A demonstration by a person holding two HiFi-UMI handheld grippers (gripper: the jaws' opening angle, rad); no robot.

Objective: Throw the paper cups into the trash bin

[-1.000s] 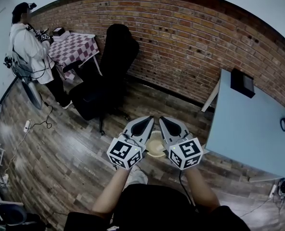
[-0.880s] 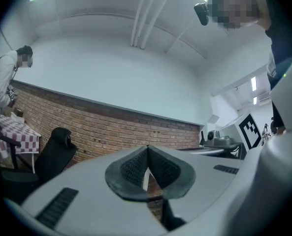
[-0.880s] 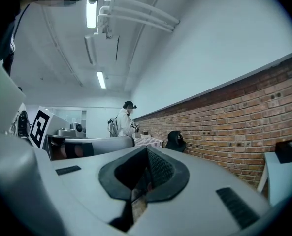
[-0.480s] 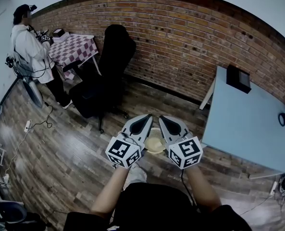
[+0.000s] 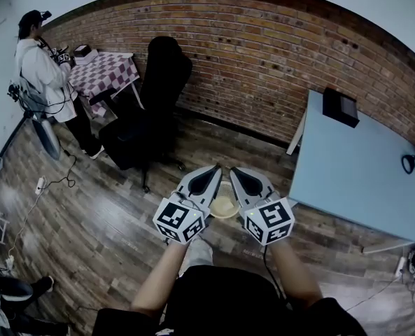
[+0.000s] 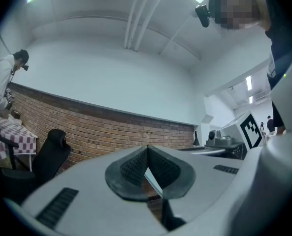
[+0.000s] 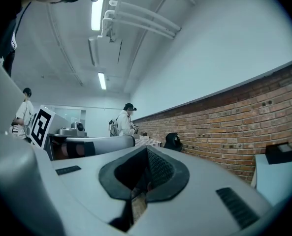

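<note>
A beige paper cup [image 5: 224, 206] hangs mouth up between my two grippers, over the wooden floor in front of the person's body. The left gripper [image 5: 217, 175] and right gripper [image 5: 236, 175] point level and away, side by side, tips almost touching. In the left gripper view the jaws [image 6: 146, 154] are closed with a thin pale edge of the cup [image 6: 154, 181] under the seam. In the right gripper view the jaws [image 7: 146, 156] are closed too, with the cup's beige wall [image 7: 137, 203] pinched below them.
A blue-grey table [image 5: 354, 173] with a black box [image 5: 340, 107] stands to the right. A black office chair [image 5: 151, 110] is ahead on the left, before the brick wall [image 5: 263, 61]. A person [image 5: 46, 75] stands by a checkered table [image 5: 106, 72]. A shoe [image 5: 18, 289] shows at lower left.
Both grippers have travelled together with the cup, keeping their pose. In the head view the blue-grey table has slid leftward, nearer the grippers. A shoe has come into the lower left corner.
</note>
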